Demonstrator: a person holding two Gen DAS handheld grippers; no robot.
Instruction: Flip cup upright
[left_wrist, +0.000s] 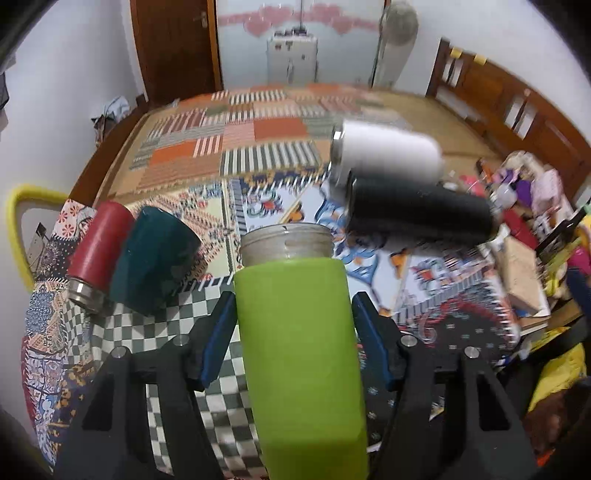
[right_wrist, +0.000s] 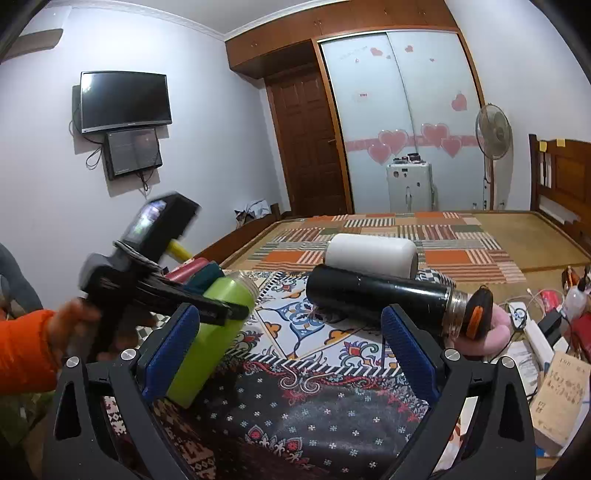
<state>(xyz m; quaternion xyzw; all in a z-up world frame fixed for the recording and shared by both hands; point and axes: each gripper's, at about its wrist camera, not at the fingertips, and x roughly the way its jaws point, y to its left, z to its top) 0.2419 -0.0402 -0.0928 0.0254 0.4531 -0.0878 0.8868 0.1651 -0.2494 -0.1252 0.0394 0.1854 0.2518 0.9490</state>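
A lime-green cup (left_wrist: 299, 343) with a threaded metal mouth stands between the blue pads of my left gripper (left_wrist: 293, 321), mouth up and tilted. The pads sit beside its sides with slight gaps. The right wrist view shows the same green cup (right_wrist: 214, 325) leaning, with the left gripper (right_wrist: 221, 310) around it. My right gripper (right_wrist: 291, 354) is open and empty above the patterned cloth. A black flask (right_wrist: 380, 295) and a white cup (right_wrist: 373, 254) lie on their sides ahead of it.
A red flask (left_wrist: 94, 251) and a dark teal cup (left_wrist: 155, 258) lie tilted at the left. The black flask (left_wrist: 417, 210) and white cup (left_wrist: 388, 151) lie at right. Clutter (left_wrist: 535, 229) fills the right edge. A patchwork bed mat (left_wrist: 258, 140) spreads behind.
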